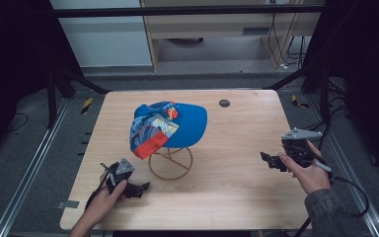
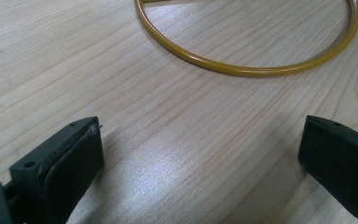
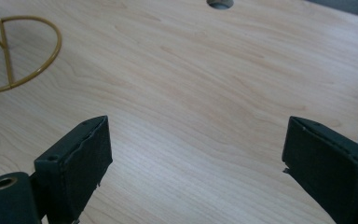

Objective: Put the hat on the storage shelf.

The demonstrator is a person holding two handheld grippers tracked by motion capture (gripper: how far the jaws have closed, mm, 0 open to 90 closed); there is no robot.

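Cap (image 1: 177, 126) on stand (image 1: 170, 163), centre frame, untouched. Left gripper (image 1: 140, 188) lower left, right gripper (image 1: 269, 159) at right: jaws released, empty. Grasp not yet begun.

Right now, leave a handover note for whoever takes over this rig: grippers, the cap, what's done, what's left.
Left gripper: open, holding nothing, low over the table near the stand's ring base.
Right gripper: open, holding nothing, at the table's right side.
Blue cap: sitting on the gold wire stand, mid-table.
Done: nothing gripped yet.
Left: probably reach in and handle the cap.
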